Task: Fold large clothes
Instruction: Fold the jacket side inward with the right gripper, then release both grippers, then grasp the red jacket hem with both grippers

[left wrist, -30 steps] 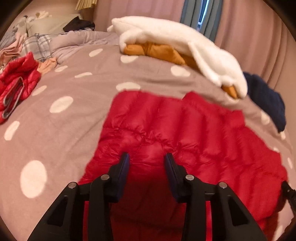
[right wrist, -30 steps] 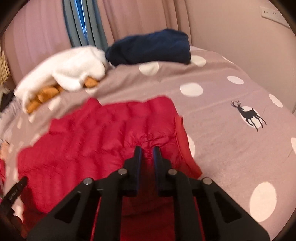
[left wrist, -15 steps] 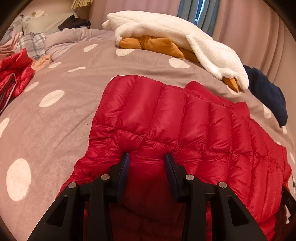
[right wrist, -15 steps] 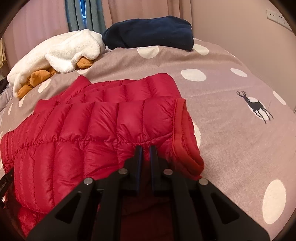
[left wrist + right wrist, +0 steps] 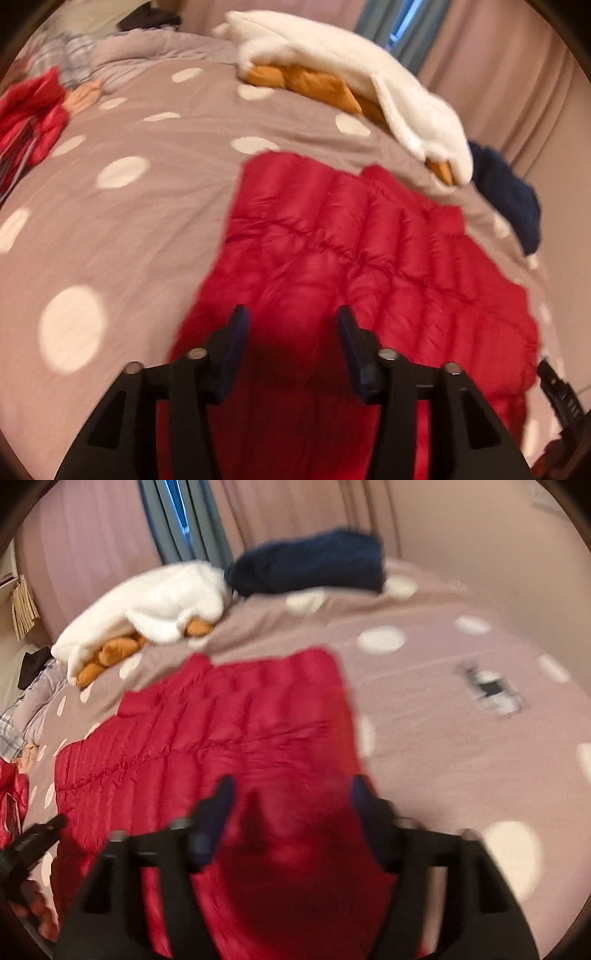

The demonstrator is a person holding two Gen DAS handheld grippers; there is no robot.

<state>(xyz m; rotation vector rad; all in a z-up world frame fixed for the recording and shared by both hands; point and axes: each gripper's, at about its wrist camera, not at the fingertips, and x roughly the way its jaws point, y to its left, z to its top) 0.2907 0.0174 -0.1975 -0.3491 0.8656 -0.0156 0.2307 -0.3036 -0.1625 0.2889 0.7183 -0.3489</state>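
Observation:
A red quilted down jacket [image 5: 351, 251] lies folded flat on the polka-dot bed cover [image 5: 147, 206]; it also shows in the right wrist view [image 5: 221, 731]. My left gripper [image 5: 291, 328] is open above the jacket's near left part, holding nothing. My right gripper [image 5: 291, 797] is open wide above the jacket's near right edge, holding nothing. Both views are motion-blurred. The left gripper shows at the left edge of the right wrist view [image 5: 33, 838].
A white fleece over an orange garment [image 5: 351, 81] lies at the far side of the bed. A dark blue folded garment [image 5: 310, 565] sits by the wall. Another red jacket [image 5: 29, 114] lies far left. Curtains and wall close the far side.
Both grippers let go of the jacket and opened, the right from fully shut. The lifted near edge now lies folded over flat. Both grippers have pulled back and up.

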